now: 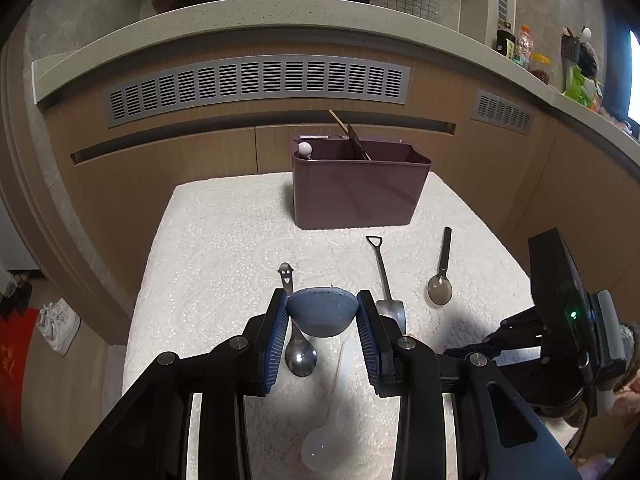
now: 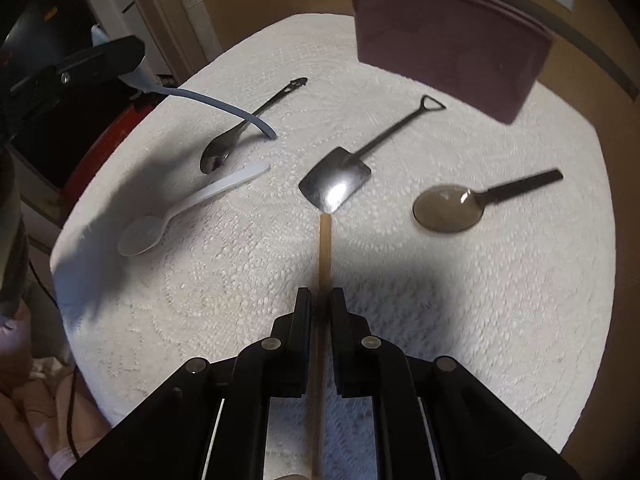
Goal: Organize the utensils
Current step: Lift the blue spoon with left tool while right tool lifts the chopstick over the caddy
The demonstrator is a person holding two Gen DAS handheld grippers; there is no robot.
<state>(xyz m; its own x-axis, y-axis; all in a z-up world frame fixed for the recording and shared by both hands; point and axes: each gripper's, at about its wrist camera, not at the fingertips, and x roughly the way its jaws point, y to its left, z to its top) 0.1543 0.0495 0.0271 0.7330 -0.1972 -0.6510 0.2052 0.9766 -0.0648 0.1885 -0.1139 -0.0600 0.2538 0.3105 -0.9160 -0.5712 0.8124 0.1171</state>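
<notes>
**A:** Where are the utensils, and what holds them?

**B:** The left gripper (image 1: 322,316) is clamped on the bowl of a blue spoon (image 1: 322,314), both pads pressing its sides. In the right wrist view the spoon's pale blue handle (image 2: 224,108) arcs out over the table. The right gripper (image 2: 320,306) has its jaws closed on a thin wooden stick (image 2: 325,248), which runs forward between the fingers, its tip just short of the shovel spoon.

**A:** And what lies loose?

**B:** Four pieces on a white textured cloth (image 2: 460,300). A metal spoon with a smiling face on its handle (image 1: 298,344) lies beneath the left gripper. A white plastic spoon (image 1: 332,420) lies just beside it. A shovel-shaped metal spoon (image 2: 340,180) sits mid-table. A smoky translucent spoon with a black handle (image 2: 452,206) lies well apart to the right.

**A:** Where is the container?

**B:** A mauve plastic bin (image 1: 356,188) stands at the cloth's far edge. Dark and wooden handles (image 1: 352,136) lean inside it, and a small white ball-topped item (image 1: 305,148) sits at its left corner.

**A:** Beyond that?

**B:** Wooden cabinet fronts with grey vent grilles (image 1: 256,84), under a pale stone counter (image 1: 240,20).
</notes>
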